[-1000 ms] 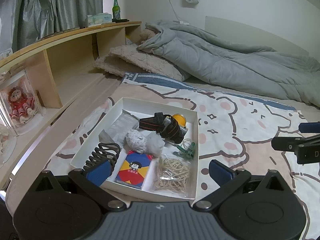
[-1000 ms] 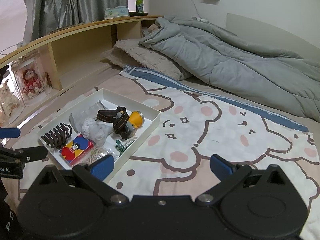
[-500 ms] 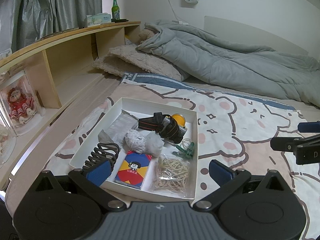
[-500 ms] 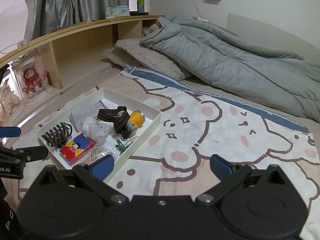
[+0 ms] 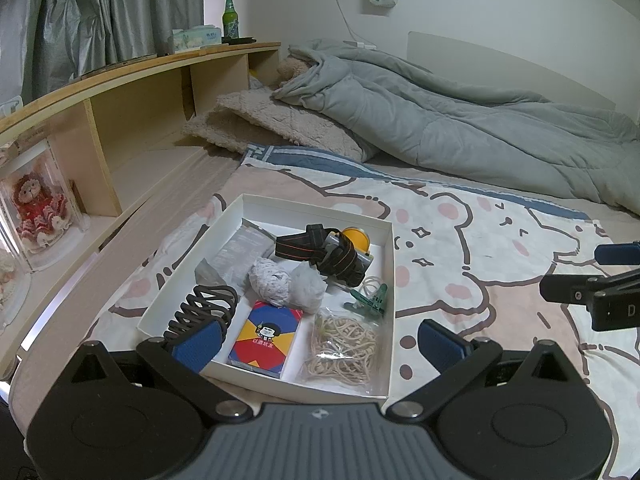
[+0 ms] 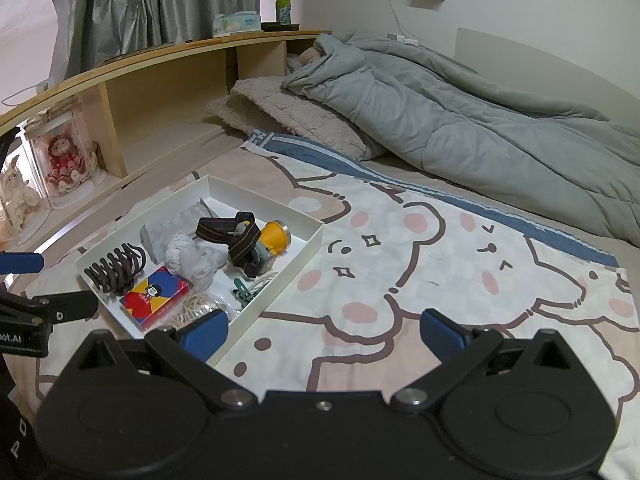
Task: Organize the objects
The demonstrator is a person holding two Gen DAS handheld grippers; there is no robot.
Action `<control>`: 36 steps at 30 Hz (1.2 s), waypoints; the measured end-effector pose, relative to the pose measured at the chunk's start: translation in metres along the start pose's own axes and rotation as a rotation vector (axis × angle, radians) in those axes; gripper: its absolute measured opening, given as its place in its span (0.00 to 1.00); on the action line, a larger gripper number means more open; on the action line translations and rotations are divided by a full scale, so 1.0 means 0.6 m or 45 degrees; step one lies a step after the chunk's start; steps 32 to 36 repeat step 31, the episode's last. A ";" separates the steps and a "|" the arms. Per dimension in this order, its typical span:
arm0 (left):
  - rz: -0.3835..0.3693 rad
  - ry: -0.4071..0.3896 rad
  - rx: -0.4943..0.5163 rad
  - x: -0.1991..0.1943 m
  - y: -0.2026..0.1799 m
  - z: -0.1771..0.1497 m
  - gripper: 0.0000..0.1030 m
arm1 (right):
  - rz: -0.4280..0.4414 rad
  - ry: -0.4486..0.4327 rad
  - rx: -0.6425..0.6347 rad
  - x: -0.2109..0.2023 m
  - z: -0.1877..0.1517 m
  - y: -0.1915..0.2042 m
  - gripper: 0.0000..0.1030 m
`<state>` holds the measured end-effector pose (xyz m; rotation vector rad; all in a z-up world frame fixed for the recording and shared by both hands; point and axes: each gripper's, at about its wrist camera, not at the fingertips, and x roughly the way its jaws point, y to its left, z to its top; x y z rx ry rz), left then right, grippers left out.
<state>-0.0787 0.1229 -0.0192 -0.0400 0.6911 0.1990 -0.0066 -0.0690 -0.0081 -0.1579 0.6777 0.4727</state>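
A white tray (image 5: pixel 390 264) (image 6: pixel 308 246) lies on the bear-print sheet. It holds a headlamp (image 5: pixel 340 254) (image 6: pixel 256 242) with a yellow lens, a dark hair claw (image 5: pixel 204 306) (image 6: pixel 114 270), a card box (image 5: pixel 266 332) (image 6: pixel 154 296), a bag of rubber bands (image 5: pixel 344 346), a green clip (image 5: pixel 370 300) (image 6: pixel 244 290), crumpled white balls (image 5: pixel 286 282) and a grey packet (image 5: pixel 240 246). My left gripper (image 5: pixel 318 340) is open and empty just above the tray's near edge. My right gripper (image 6: pixel 322 332) is open and empty over the sheet, right of the tray.
A wooden shelf unit (image 5: pixel 120 92) runs along the left with boxed dolls (image 5: pixel 34 210), a tissue pack and a green bottle (image 5: pixel 230 20). A grey duvet (image 5: pixel 460 120) and a fleecy pillow (image 5: pixel 276 126) lie at the back.
Both views have barely shifted; both grippers stay open and empty, and the tray's contents have not moved.
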 end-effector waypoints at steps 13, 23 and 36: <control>-0.001 0.001 0.000 0.000 0.002 0.001 1.00 | 0.001 -0.001 -0.002 -0.001 0.000 0.003 1.00; -0.002 0.000 0.000 0.001 0.000 0.000 1.00 | 0.000 -0.001 -0.003 -0.001 0.001 0.006 1.00; 0.001 -0.006 0.001 0.002 -0.002 -0.005 1.00 | 0.000 0.000 -0.005 -0.002 0.001 0.010 1.00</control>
